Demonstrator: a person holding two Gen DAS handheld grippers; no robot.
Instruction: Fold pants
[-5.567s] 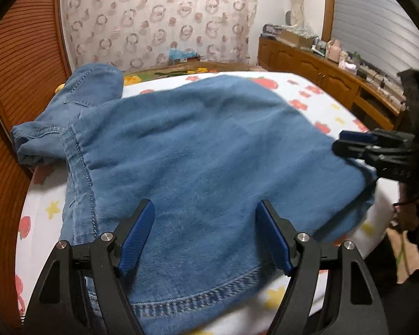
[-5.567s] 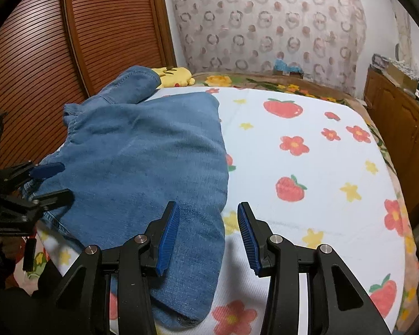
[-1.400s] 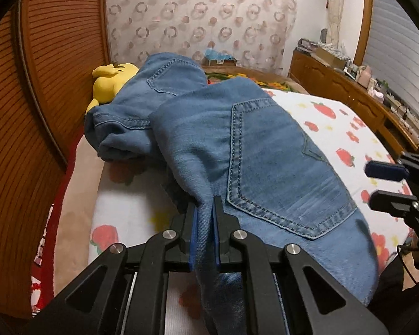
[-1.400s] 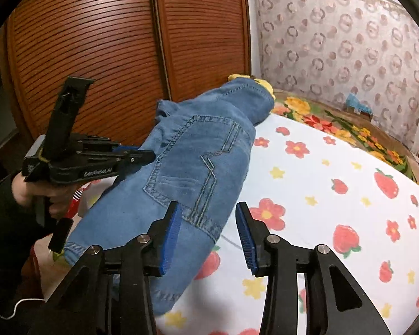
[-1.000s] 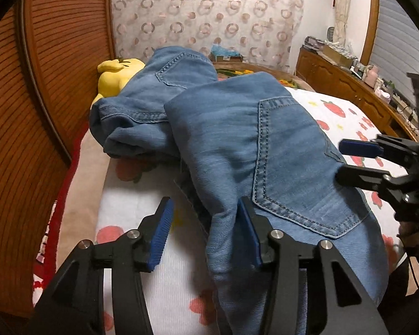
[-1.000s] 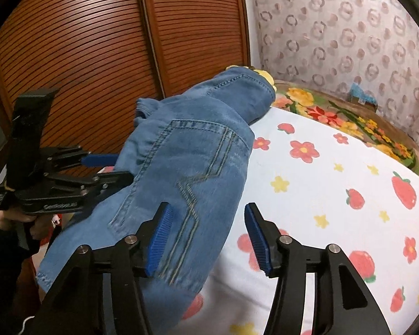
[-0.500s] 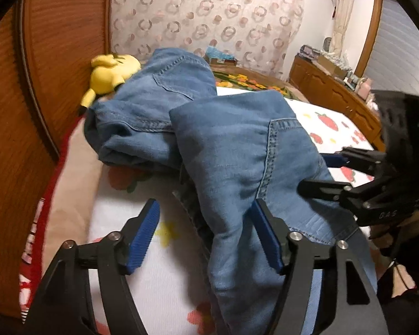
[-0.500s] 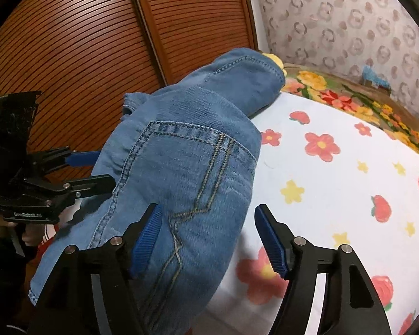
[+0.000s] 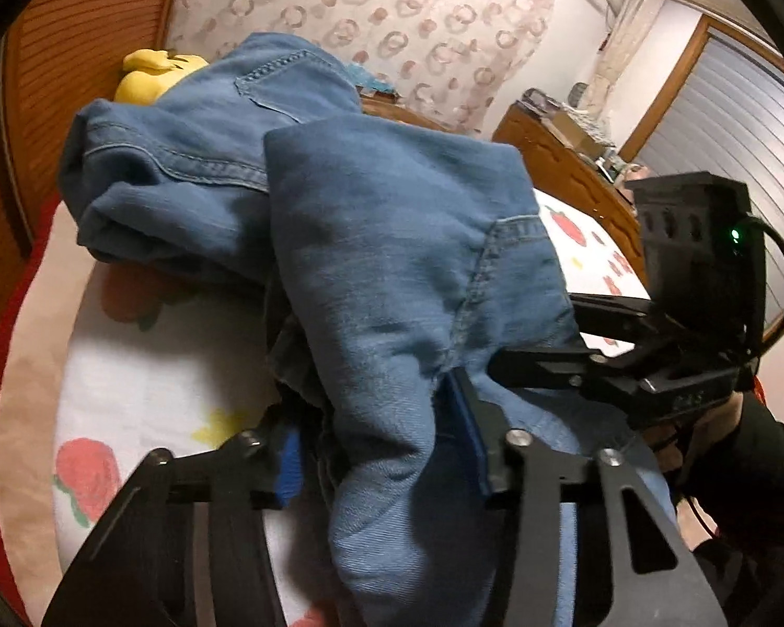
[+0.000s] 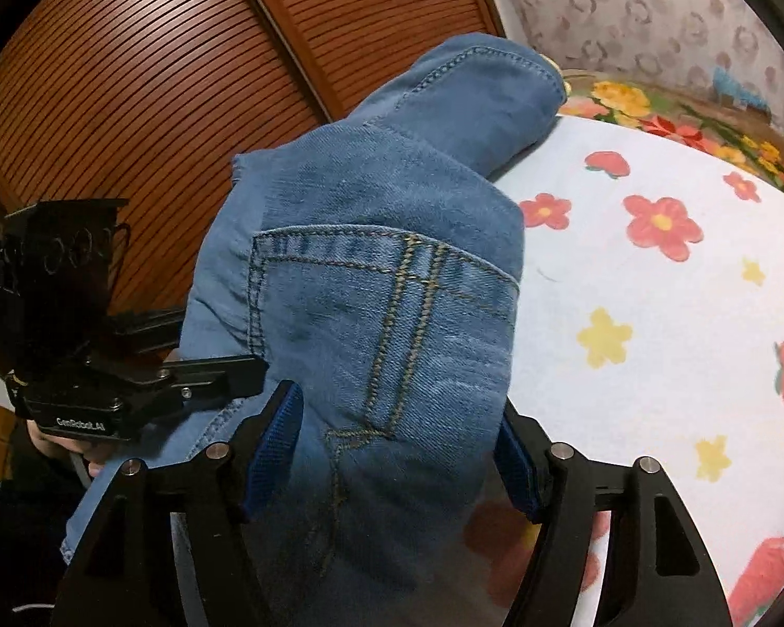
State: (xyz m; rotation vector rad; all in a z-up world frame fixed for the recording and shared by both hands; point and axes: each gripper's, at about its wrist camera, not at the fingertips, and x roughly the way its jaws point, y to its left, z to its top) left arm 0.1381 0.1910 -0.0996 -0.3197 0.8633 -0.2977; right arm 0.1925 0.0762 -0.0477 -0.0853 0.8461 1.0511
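Lying bunched in a thick doubled heap at the bed edge: jeans, pocket uppermost, far part draped over a yellow toy. Left tongs spread, straddling the near fold; right tongs spread likewise, gripping nothing. Judged: folding partly done; squaring and flattening remained.

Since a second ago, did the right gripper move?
Yes. The right gripper went forward onto the jeans: the pocket now sits between its open jaws, and the wooden wardrobe doors look nearer.
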